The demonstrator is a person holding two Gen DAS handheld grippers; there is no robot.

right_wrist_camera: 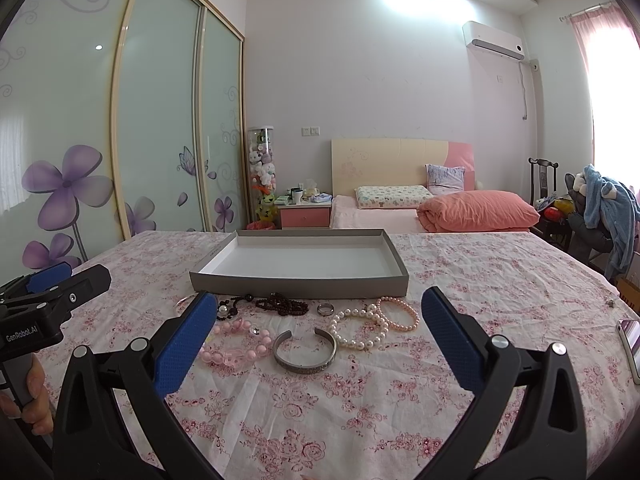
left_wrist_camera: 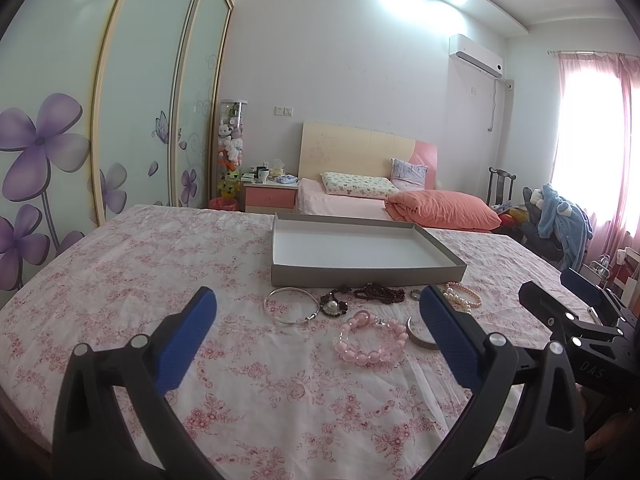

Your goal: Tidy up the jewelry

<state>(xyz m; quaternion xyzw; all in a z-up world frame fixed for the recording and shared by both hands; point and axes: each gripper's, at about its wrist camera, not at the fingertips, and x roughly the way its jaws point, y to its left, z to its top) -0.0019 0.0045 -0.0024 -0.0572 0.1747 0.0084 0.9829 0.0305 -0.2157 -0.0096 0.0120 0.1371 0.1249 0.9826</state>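
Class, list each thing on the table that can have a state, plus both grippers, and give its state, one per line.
left gripper: open, holding nothing
right gripper: open, holding nothing
grey box: lidless, nothing inside
silver cuff: lying flat on the cloth, outside the box
white pearl bracelet: on the cloth, touching the pink pearl bracelet
pink bead bracelet: on the cloth

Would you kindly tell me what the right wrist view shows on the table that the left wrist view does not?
Only the right wrist view shows the phone at the table's right edge and the whole silver cuff. Only the left wrist view shows the full thin silver bangle. Both show the empty grey tray, pink bead bracelet, pearl bracelet and dark beads.
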